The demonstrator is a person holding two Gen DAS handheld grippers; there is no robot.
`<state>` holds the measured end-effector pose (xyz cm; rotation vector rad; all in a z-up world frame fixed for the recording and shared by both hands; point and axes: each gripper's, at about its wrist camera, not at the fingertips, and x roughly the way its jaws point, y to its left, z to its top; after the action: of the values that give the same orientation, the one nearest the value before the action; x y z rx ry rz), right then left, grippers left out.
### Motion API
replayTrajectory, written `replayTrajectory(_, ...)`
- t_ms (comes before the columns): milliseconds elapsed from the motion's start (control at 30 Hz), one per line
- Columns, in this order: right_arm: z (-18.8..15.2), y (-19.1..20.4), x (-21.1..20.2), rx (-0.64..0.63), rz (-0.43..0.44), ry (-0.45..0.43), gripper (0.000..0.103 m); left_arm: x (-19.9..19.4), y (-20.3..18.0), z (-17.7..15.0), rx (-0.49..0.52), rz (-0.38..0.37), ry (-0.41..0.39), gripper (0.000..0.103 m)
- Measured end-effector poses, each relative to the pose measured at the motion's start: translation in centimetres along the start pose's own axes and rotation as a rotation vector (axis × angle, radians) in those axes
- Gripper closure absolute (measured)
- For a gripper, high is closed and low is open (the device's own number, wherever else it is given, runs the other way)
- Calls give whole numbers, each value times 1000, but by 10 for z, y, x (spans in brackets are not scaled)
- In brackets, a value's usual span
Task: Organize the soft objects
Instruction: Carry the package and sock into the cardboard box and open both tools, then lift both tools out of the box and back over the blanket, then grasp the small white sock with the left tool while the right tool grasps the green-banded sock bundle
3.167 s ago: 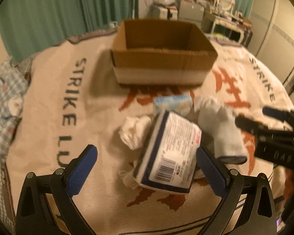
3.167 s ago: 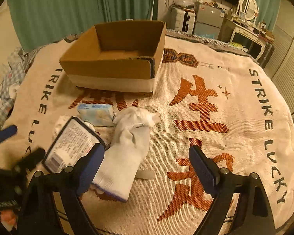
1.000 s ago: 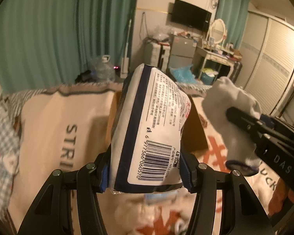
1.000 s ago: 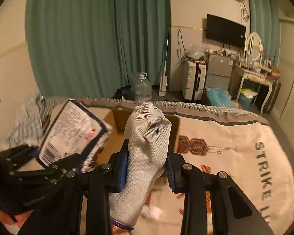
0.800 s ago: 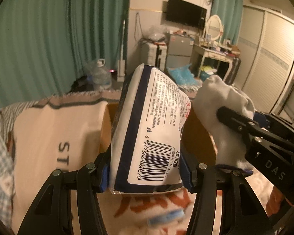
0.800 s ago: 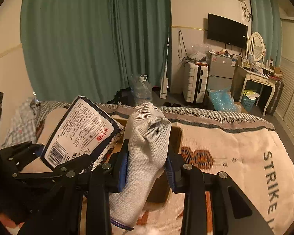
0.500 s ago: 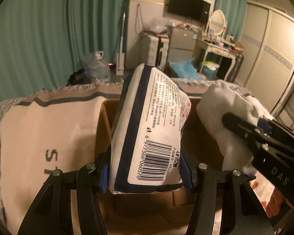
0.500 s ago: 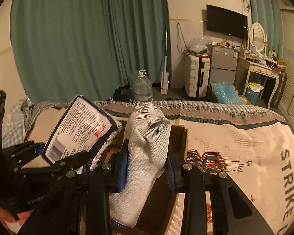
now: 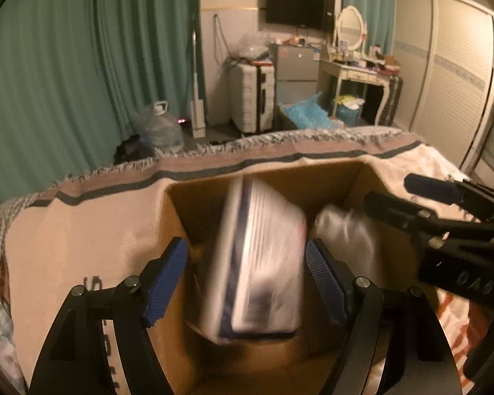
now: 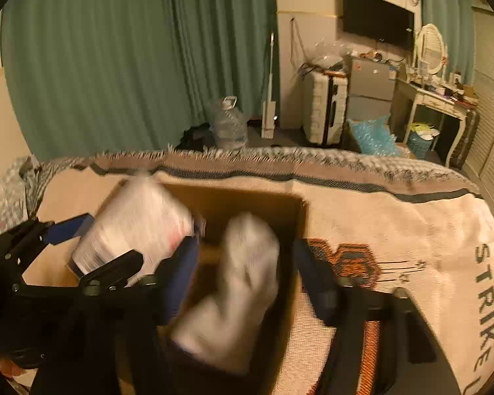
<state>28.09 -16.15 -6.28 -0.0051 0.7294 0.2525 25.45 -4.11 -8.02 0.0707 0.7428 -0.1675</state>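
Left wrist: packet (image 9: 263,263) upright, long axis vertical.

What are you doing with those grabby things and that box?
A person is tidying soft things into a cardboard box on a blanket. The left gripper has its jaws open, and a blurry white packet is between them, dropping into the box. The right gripper is open too, with a white sock falling between its jaws into the same box. Both things look let go, but neither has clearly landed.
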Motion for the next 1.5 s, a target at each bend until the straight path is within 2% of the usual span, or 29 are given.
replayTrajectory(167, 15, 3, -56, -17, -26, -54, 36, -52, 1, 13, -10, 37, -68, 26)
replayTrajectory(267, 25, 13, -106, -30, -46, -100, 29, -101, 2, 23, -16, 44, -142, 26)
replayTrajectory(367, 28, 22, -153, -45, -57, -144, 28, -155, 0, 30, -14, 59, -213, 26)
replayTrajectory(400, 28, 28, -170, -53, -68, -159, 27, -179, -1, 31, -15, 61, -241, 24)
replayTrajectory(433, 28, 33, -191, -59, -75, -180, 25, -192, -2, 31, -16, 64, -257, 13)
replayTrajectory(467, 27, 38, -207, -62, -74, -196, 21, -212, -3, 29, -19, 68, -284, 9)
replayTrajectory(533, 21, 49, -244, -64, -76, -227, 14, -248, -7, 23, -12, 74, -332, 9)
replayTrajectory(667, 5, 67, -293, -48, -72, -251, 5, -292, -9, 4, 0, 86, -356, 8)
replayTrajectory(700, 1, 67, -301, -40, -62, -254, 0, -298, -9, 0, 1, 86, -356, 8)
replayTrajectory(767, -13, 74, -320, -30, -25, -270, 0, -308, -8, -9, 2, 91, -351, 8)
replayTrajectory(867, -31, 85, -338, -34, -23, -278, 0, -313, -3, -25, -15, 101, -338, 8)
replayTrajectory(967, -51, 91, -338, -40, -25, -263, 0, -309, 3, -44, -40, 95, -304, 8)
replayTrajectory(1067, -74, 90, -320, -22, -27, -210, 0, -294, 12, -66, -75, 98, -258, 8)
replayTrajectory(1267, -126, 78, -239, 20, -46, -1, 0, -232, 21, -117, -103, 112, -108, 8)
replayTrajectory(1400, -155, 75, -192, 53, -43, 128, 1, -184, 25, -152, -161, 94, 58, 10)
replayTrajectory(1500, -178, 78, -165, 75, -34, 217, 10, -163, 27, -168, -187, 89, 124, 10)
